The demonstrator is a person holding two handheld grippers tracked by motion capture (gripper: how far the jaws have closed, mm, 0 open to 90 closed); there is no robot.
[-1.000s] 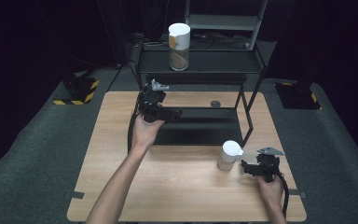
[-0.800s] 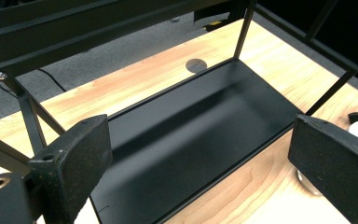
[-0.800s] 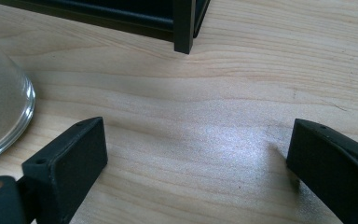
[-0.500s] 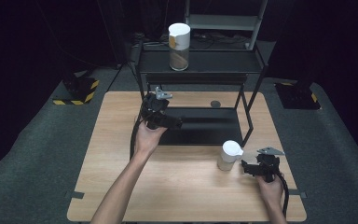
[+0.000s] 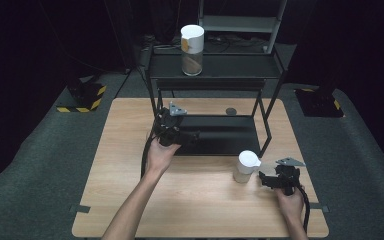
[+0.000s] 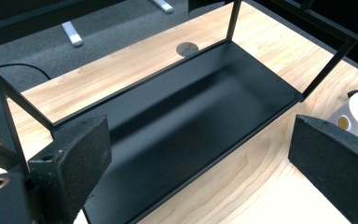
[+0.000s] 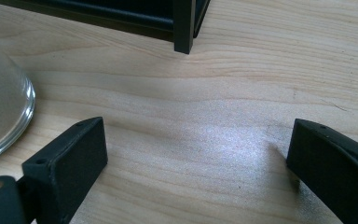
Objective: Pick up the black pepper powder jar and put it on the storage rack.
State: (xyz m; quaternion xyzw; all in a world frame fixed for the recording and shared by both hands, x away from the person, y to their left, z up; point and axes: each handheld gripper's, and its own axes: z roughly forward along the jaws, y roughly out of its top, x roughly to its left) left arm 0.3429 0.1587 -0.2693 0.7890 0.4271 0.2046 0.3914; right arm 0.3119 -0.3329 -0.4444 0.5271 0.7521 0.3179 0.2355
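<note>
Dark room, wooden table [image 5: 200, 200]. Lower right: right gripper [image 5: 270, 180], jaws apart, empty, just beside white-lidded glass jar [image 5: 246, 167]. Likely rigid, slick, breakable; grip the body mid-height. Centre: left gripper [image 5: 187, 137] jaws apart, empty, at black shelf [image 5: 220, 134]. Second jar [image 5: 192, 49] upper centre.

We find no readable text, brand, number or sign anywhere. The tall jar [image 5: 192, 50] on the top shelf carries a small orange-brown patch near its white lid, possibly a label, too small for us to read. The jar [image 5: 245, 167] on the worktop [image 5: 130, 150] has a white lid, no lettering we can make out. The yellow-black hazard stripes [image 5: 82, 102] on the floor bases are a marking only, no characters on them.
</note>
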